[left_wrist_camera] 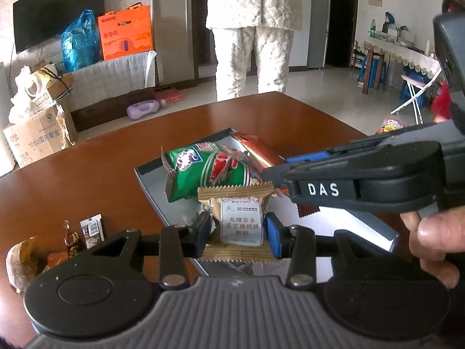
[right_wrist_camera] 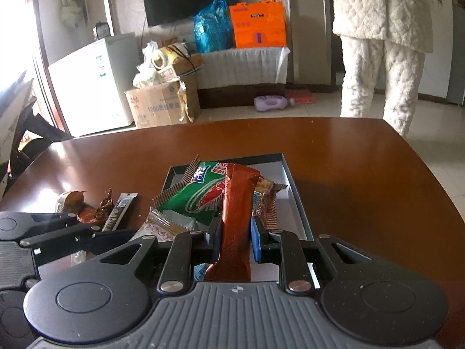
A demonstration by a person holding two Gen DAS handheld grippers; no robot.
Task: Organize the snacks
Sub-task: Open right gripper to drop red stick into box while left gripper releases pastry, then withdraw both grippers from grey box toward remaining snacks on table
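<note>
My left gripper [left_wrist_camera: 238, 232] is shut on a gold snack packet [left_wrist_camera: 237, 203] with a white label, held upright over the near edge of a shallow dark box [left_wrist_camera: 145, 174] with a white floor. A green snack bag [left_wrist_camera: 203, 174] lies in the box. My right gripper [right_wrist_camera: 235, 238] is shut on a long red-brown snack stick [right_wrist_camera: 237, 218], held over the box [right_wrist_camera: 293, 189] above the green bag [right_wrist_camera: 197, 197]. The right gripper [left_wrist_camera: 279, 174] also shows from the side in the left wrist view, with the red stick [left_wrist_camera: 258, 151] in it.
Several small snacks [right_wrist_camera: 110, 209] lie on the brown table [right_wrist_camera: 363, 160] left of the box; they also show in the left wrist view [left_wrist_camera: 72, 238]. A person in white [right_wrist_camera: 383, 43] stands beyond the far edge. Boxes and bags stand against the far wall.
</note>
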